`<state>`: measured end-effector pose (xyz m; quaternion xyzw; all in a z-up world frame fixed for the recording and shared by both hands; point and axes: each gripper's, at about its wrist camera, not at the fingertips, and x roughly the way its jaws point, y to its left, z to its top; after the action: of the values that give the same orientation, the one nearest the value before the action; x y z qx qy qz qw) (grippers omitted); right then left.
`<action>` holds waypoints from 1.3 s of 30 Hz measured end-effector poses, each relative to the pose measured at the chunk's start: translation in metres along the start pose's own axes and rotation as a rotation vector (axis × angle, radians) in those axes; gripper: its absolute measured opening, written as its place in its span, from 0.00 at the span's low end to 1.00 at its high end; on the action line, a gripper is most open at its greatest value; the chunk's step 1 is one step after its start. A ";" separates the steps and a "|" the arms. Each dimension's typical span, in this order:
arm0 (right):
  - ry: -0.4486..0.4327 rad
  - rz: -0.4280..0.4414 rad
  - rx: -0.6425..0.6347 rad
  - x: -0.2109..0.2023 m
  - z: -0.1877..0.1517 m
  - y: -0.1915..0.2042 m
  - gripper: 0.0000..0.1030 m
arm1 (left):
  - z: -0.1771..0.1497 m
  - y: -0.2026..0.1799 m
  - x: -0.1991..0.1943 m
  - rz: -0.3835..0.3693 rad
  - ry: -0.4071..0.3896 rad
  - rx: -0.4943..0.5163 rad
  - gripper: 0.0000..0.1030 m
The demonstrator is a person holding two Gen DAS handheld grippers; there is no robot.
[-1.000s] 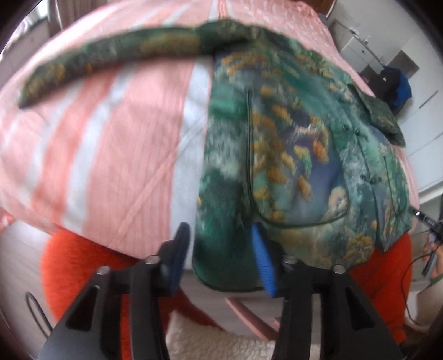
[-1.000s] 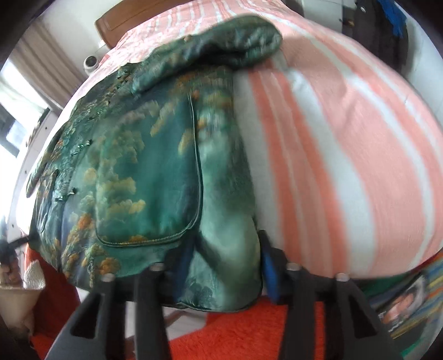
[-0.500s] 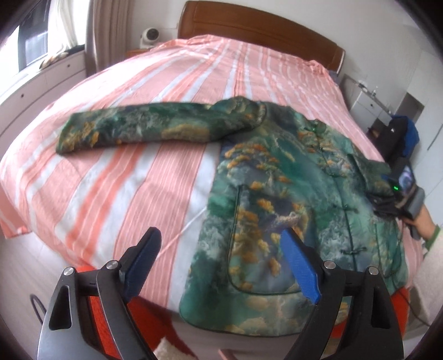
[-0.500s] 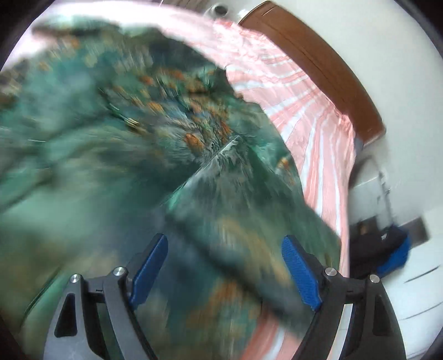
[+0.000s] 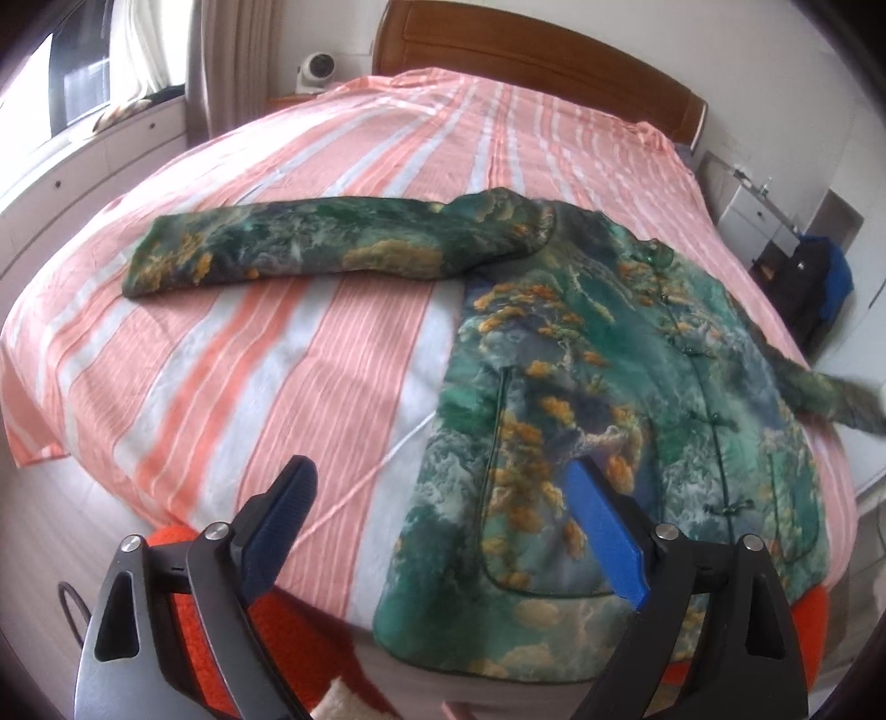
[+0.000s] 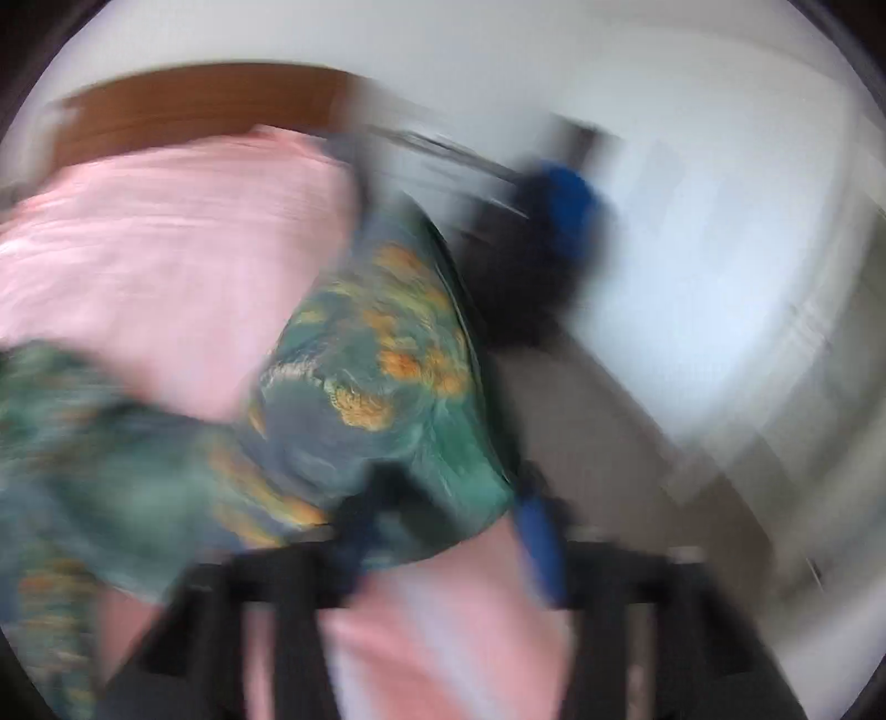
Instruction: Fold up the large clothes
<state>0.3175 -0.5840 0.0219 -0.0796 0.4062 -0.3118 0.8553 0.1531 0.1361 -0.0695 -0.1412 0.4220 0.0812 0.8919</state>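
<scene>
Left gripper (image 5: 443, 531), black frame with blue ribbed pads: jaws spread wide and have just been opening, nothing between them; it hangs above the near edge of the bed, the right pad over the jacket's front pocket without touching it.

Right gripper (image 6: 448, 531), same make, seen through heavy blur: its jaws have just been closing and a fold of the jacket's sleeve end lies between the blue pads; whether the pads press on the cloth cannot be told.

Orange fleecy cover (image 5: 188, 559), bunched below the near edge of the mattress, beneath the left gripper.

Green padded jacket with orange and cream landscape print and knot buttons (image 5: 626, 387): lies flat, front up, on the right part of the bed, hem at the near edge, collar pointing to the headboard. One sleeve (image 5: 332, 249) stretches straight out to the left across the stripes. The other sleeve (image 5: 830, 393) runs off the right side of the bed; in the right wrist view its end (image 6: 376, 387) is lifted off the sheet.

Pink and white striped bedsheet (image 5: 277, 360), covering the whole mattress, lightly creased.

Black and blue bag (image 5: 819, 277), on the floor beside the right edge of the bed.

White bedside cabinet (image 5: 758, 216), just beyond the bag.

Brown wooden headboard (image 5: 526, 44), against the far wall.

Small white round device (image 5: 315, 69), at the left of the headboard.

Window with pale curtain (image 5: 138, 50), far left.
</scene>
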 end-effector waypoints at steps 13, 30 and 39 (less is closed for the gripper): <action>-0.015 0.515 0.072 -0.127 -0.160 0.088 0.73 | 0.007 -0.003 -0.001 0.146 -0.139 -0.011 0.95; -0.145 0.611 -0.031 -0.215 -0.244 0.164 0.90 | -0.013 0.024 0.016 0.100 -0.130 -0.036 0.99; -0.231 0.451 -0.110 -0.242 -0.258 0.176 0.95 | -0.019 0.031 0.015 0.257 -0.216 -0.014 0.99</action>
<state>0.0927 -0.2698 -0.0604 -0.0684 0.3295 -0.0793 0.9383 0.1408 0.1601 -0.0980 -0.0826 0.3375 0.2124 0.9133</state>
